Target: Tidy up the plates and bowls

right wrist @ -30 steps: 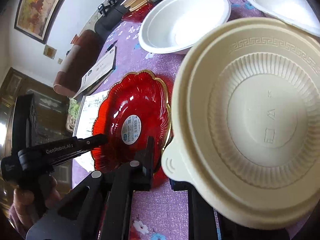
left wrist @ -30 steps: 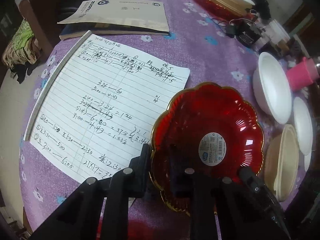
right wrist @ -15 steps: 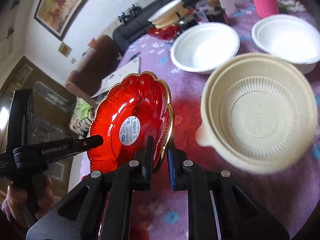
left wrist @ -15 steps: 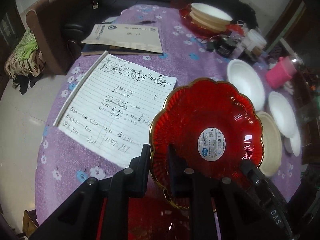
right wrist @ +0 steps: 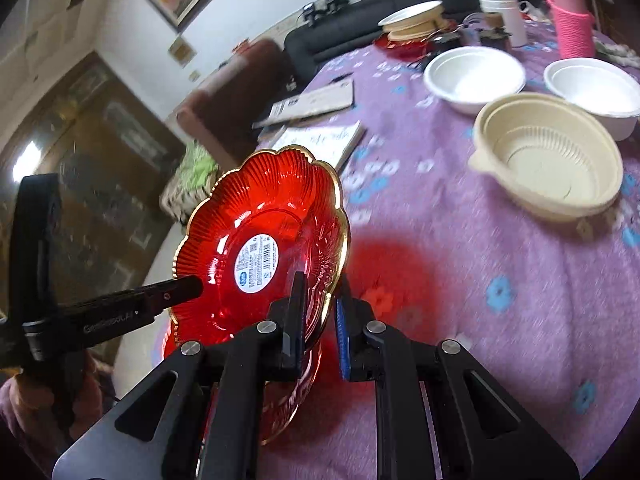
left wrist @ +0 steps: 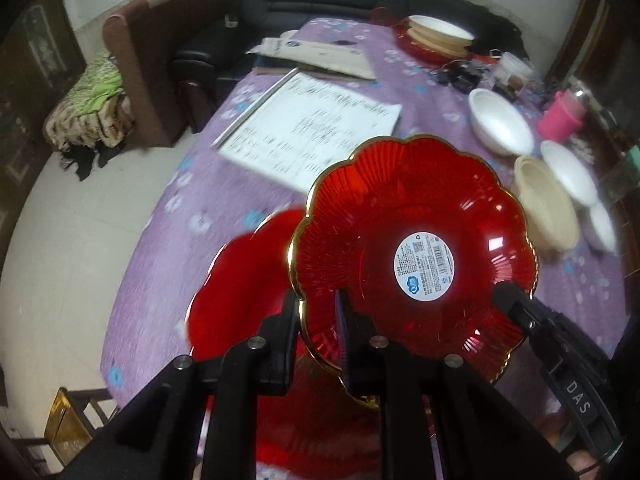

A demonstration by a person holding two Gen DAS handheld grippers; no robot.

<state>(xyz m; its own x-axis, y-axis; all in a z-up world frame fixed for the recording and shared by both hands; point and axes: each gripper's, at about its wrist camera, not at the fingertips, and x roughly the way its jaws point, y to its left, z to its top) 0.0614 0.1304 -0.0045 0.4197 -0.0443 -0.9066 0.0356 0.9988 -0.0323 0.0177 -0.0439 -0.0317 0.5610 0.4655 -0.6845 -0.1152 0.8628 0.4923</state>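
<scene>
A red scalloped plate with a gold rim and a white label point(left wrist: 412, 256) is held in the air above the purple table. My left gripper point(left wrist: 318, 312) is shut on its near rim. My right gripper point(right wrist: 320, 296) is shut on the plate point(right wrist: 264, 248) at its opposite rim; its finger tip also shows in the left wrist view point(left wrist: 516, 308). A beige bowl point(right wrist: 552, 160) and two white bowls point(right wrist: 474, 74) point(right wrist: 596, 88) sit on the table to the right. A stack of bowls on a red plate point(left wrist: 436, 36) stands at the far end.
A handwritten notepad point(left wrist: 312, 136) and a booklet point(left wrist: 320, 56) lie on the purple flowered cloth point(right wrist: 480, 280). A pink cup point(right wrist: 570, 26), a white mug point(right wrist: 504, 8) and cables stand at the far right. A sofa and armchair lie beyond the table.
Both grippers have lifted the red plate well above the table and pulled it back toward the near edge. Its red cast now shows on the cloth below. The bowls have not moved.
</scene>
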